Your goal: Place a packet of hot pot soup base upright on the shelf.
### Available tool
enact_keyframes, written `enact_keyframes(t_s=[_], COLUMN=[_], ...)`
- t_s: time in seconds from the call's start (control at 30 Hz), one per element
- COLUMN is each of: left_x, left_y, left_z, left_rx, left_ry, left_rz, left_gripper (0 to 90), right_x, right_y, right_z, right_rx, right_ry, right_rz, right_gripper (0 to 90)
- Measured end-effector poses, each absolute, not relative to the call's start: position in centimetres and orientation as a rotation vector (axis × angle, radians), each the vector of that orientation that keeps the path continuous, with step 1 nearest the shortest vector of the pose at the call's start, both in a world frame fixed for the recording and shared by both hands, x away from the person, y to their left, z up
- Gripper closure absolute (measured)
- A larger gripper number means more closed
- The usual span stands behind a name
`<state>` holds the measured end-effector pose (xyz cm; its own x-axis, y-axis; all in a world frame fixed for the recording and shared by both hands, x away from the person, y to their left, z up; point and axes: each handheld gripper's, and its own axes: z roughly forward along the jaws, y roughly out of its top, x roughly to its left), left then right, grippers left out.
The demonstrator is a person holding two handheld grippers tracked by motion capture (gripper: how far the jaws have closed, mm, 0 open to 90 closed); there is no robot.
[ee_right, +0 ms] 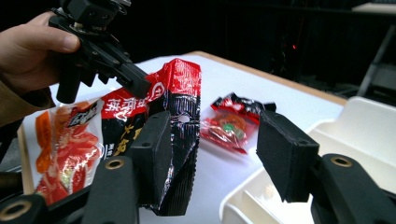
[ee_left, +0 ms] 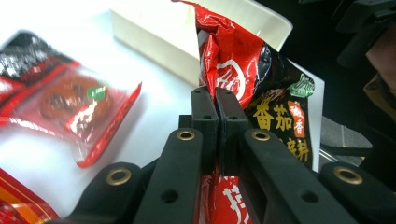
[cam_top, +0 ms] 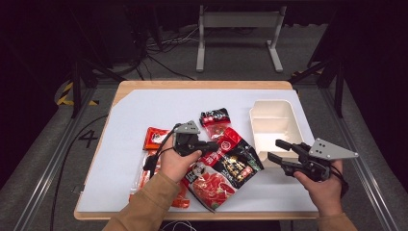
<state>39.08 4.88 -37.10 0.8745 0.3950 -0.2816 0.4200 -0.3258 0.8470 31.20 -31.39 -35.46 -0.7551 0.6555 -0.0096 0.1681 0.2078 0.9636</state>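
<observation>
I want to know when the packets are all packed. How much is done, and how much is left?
Done: nothing yet; the white box looks empty. In hand: the left gripper is shut on the red and black packet, lifted beside the box. The right gripper waits open near the box. Left: three more packets on the table, such as the small red packet.

- Left hand-held gripper [cam_top: 208,147] pinches the red-and-black packet [cam_top: 235,159].
- Right hand-held gripper [cam_top: 278,150] hovers, jaws apart, at the white tray [cam_top: 272,107].
</observation>
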Motion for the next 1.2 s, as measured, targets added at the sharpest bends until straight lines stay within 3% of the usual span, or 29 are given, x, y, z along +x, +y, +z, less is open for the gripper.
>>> enact_keyframes(t_s=[0.47,0.8,1.2], left_x=[37.3,36.9,36.4], left_y=[5.5,6.2,6.4], left_z=[-34.1,-33.0,-32.1], left_rx=[1.858,1.756,1.711], left_ry=[0.527,0.536,0.510], left_rz=[0.187,0.236,0.250], left_gripper=[88.9,88.9,88.8], right_x=[30.4,30.9,32.0], right_y=[-31.1,-29.8,-28.1], right_z=[-34.6,-35.0,-35.3], right_rx=[0.721,0.798,0.817], right_ry=[2.028,2.062,2.115], right_rz=[1.648,1.658,1.642], right_gripper=[45.2,37.2,34.0])
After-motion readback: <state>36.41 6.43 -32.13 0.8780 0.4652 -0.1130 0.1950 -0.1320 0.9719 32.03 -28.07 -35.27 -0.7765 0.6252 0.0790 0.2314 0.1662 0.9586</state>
